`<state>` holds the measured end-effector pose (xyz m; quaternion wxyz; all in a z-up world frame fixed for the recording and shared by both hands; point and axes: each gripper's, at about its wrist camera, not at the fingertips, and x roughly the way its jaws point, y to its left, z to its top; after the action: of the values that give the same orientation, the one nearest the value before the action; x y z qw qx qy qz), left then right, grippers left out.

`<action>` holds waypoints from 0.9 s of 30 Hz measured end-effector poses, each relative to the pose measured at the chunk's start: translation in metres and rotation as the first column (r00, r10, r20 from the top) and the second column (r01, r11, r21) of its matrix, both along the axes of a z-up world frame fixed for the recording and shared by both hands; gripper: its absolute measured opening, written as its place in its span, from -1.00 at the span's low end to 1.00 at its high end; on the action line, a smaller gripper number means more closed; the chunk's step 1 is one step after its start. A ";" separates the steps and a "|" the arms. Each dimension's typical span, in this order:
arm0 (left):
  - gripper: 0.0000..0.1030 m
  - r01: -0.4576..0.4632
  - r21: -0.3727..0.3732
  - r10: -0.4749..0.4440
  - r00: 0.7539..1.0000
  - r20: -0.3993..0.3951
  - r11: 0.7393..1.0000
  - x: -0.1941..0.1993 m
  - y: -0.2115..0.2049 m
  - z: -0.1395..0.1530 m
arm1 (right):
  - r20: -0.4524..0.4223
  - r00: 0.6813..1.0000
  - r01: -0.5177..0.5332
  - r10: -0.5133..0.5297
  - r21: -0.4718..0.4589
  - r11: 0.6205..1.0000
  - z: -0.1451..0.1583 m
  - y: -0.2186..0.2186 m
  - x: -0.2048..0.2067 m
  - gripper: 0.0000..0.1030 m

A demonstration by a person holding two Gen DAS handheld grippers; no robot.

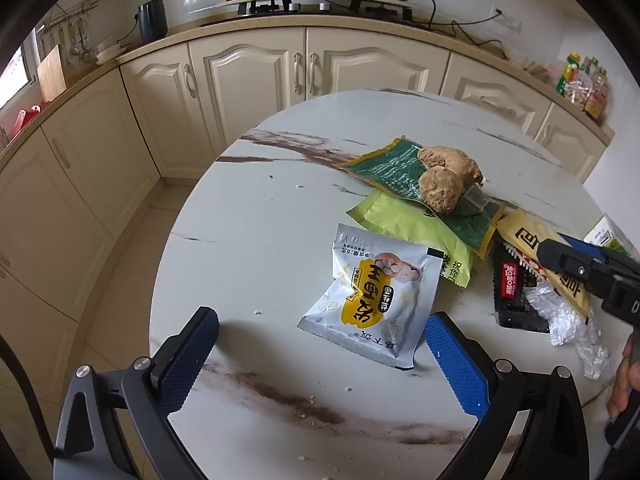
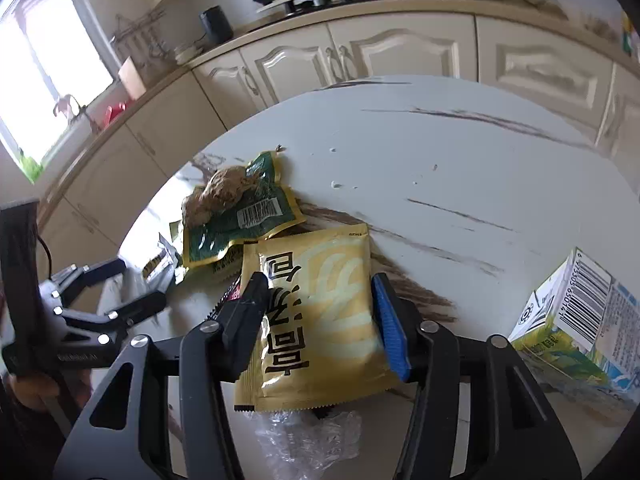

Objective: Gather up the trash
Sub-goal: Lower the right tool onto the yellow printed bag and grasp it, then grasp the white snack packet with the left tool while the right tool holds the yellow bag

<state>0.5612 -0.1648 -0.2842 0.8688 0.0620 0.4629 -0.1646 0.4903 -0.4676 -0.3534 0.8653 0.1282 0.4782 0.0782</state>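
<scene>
On the white marble-pattern round table, my right gripper straddles the flat yellow foil sachet with its 2 jaws apart and not yet clamped, while my left gripper hovers spread wide near the silver-and-yellow snack packet. I judge 2 risks: the thin sachet may slide or buckle flat instead of lifting as the jaws meet, and closing could also snag the crumpled clear plastic film beneath its near edge.

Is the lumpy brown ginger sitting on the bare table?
No, the ginger rests on top of the dark green packet, which lies between it and the white table.
</scene>
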 end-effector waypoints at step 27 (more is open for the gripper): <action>-0.10 0.016 -0.021 -0.015 0.999 0.052 1.000 0.010 0.019 -0.001 | 0.199 0.979 -0.021 0.048 -0.136 0.991 0.062 0.017 -0.042 -0.82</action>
<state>0.5710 -0.1463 -0.2848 0.8797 0.0605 0.4380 -0.1748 0.4485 -0.4501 -0.2911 0.9145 0.0534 0.3942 0.0737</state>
